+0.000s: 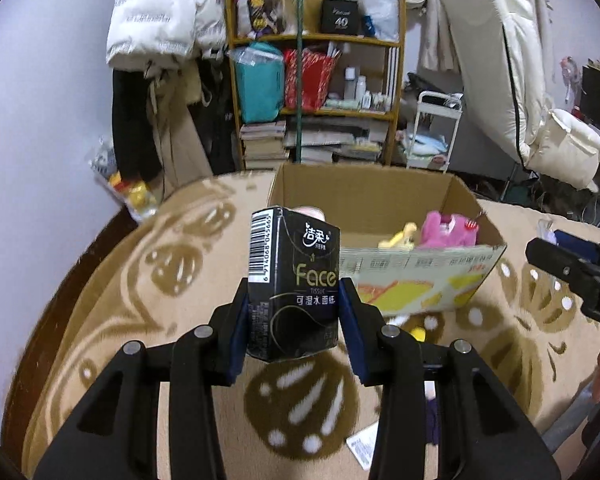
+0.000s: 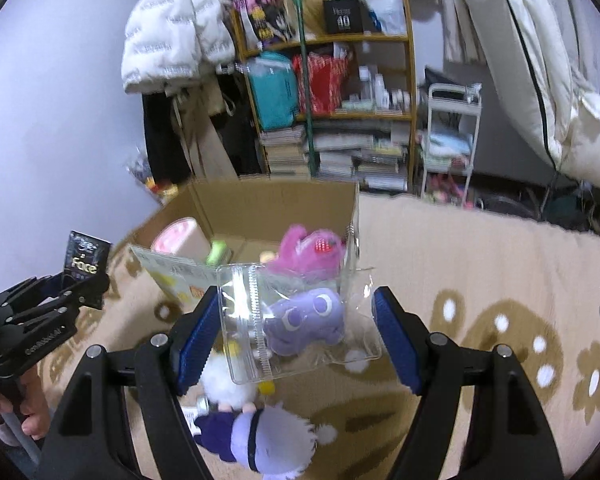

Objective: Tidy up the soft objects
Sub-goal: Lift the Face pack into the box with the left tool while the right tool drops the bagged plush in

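Observation:
My left gripper (image 1: pixel 294 320) is shut on a black "Face" tissue pack (image 1: pixel 294 280), held upright above the patterned blanket, just before the open cardboard box (image 1: pixel 380 196). The same pack shows in the right wrist view (image 2: pixel 85 264). My right gripper (image 2: pixel 296 328) holds a clear zip pouch (image 2: pixel 300 320) with a purple plush inside; the pouch fills only the left part of the wide jaws, and I cannot tell whether the fingers press it. The box (image 2: pixel 260 200) holds a pink plush (image 2: pixel 304 252), a yellow toy (image 1: pixel 400 236) and a pink-topped roll (image 2: pixel 180 240).
A white and purple plush doll (image 2: pixel 256 440) and a white fluffy toy (image 2: pixel 224 384) lie on the beige-brown blanket (image 2: pixel 500 280) below my right gripper. A cluttered shelf (image 1: pixel 316 80), hanging coats and a white cart (image 1: pixel 432 132) stand behind the box.

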